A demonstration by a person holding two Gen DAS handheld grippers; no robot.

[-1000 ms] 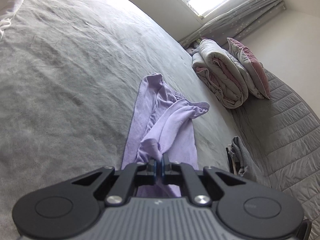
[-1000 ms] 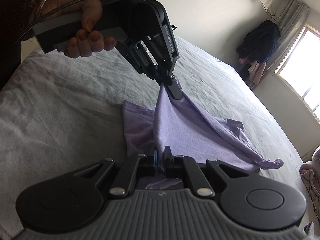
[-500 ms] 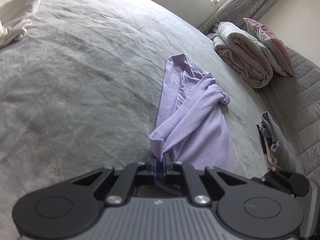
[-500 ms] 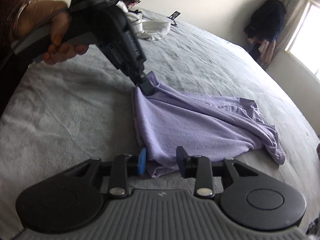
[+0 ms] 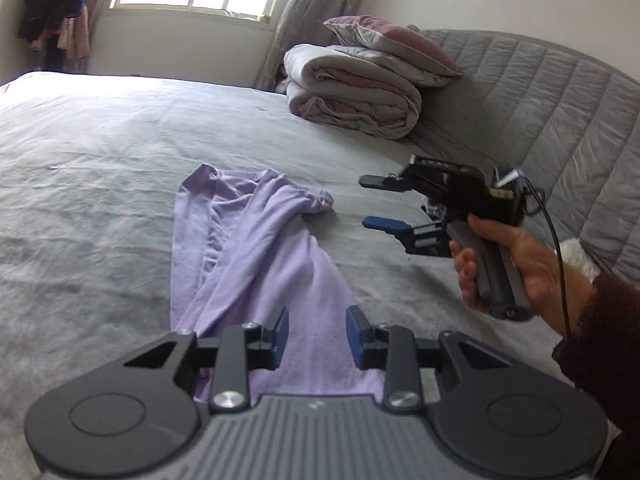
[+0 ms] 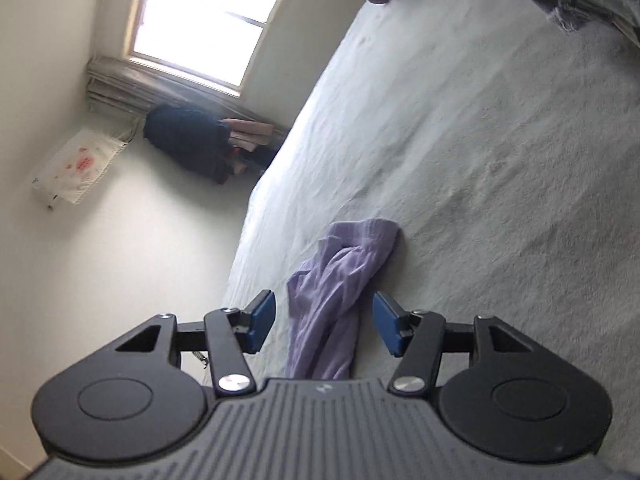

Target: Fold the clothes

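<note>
Lilac garment (image 5: 256, 264) is seen lying on the grey bed (image 5: 100, 152), centre of the left wrist frame, folded lengthwise into a long narrow strip, bunched at its far end. In the right wrist frame the same garment (image 6: 340, 300) appears at lower centre, the view rolled sideways.

Left tongs (image 5: 316, 334): jaws are opening, blue pads apart; cloth is seen beyond the gap, but nothing is pinched. Right tongs (image 5: 380, 202), right of centre in the left wrist frame, are held in a hand (image 5: 516, 264) clear of the fabric, above the bed; jaws are opening with nothing between them. From its own camera the right tongs (image 6: 324, 326) show pads parted, cloth beyond the gap, not gripped.

Step judged: one fold is laid down and let go; regrasp is pending.

Next move, judged: the bunched far end would need to be flattened or pinched, the near end taken by the left tongs, then the strip doubled crosswise. Risk noted: layers may slip apart.
</note>
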